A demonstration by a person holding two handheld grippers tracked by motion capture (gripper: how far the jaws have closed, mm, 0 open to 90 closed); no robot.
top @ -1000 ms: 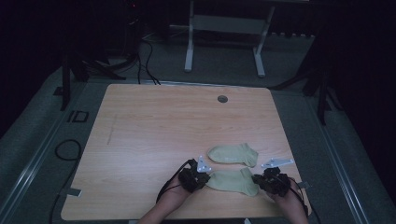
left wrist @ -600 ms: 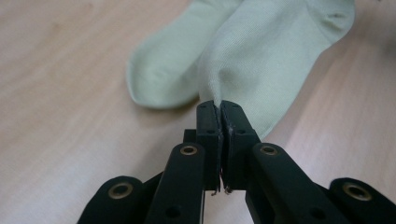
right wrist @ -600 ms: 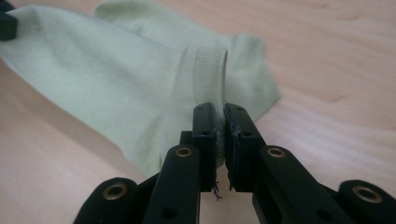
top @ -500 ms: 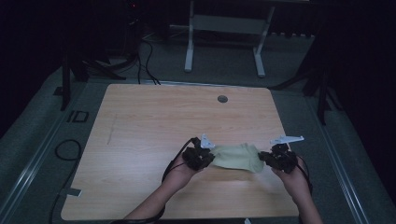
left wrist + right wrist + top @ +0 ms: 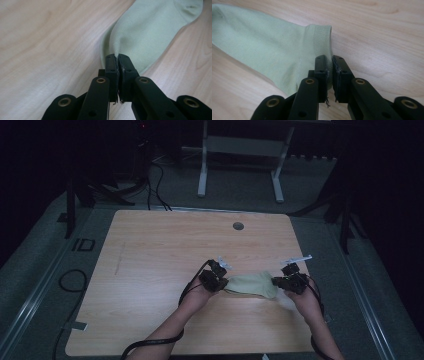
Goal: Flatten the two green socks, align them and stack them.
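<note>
My left gripper (image 5: 221,281) and right gripper (image 5: 284,281) are each clamping an end of the pale green knitted sock (image 5: 251,284), stretching it in the lower right of the light wooden table (image 5: 165,250); earlier it was nearer me, beside a second sock it is now covering.

Wooden table (image 5: 150,270), pale-green sock (image 5: 250,284) atop

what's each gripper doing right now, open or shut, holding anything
Left gripper: shut on one end of the pale green sock.
Right gripper: shut on the sock's ribbed cuff edge, fingers nearly together.
</note>
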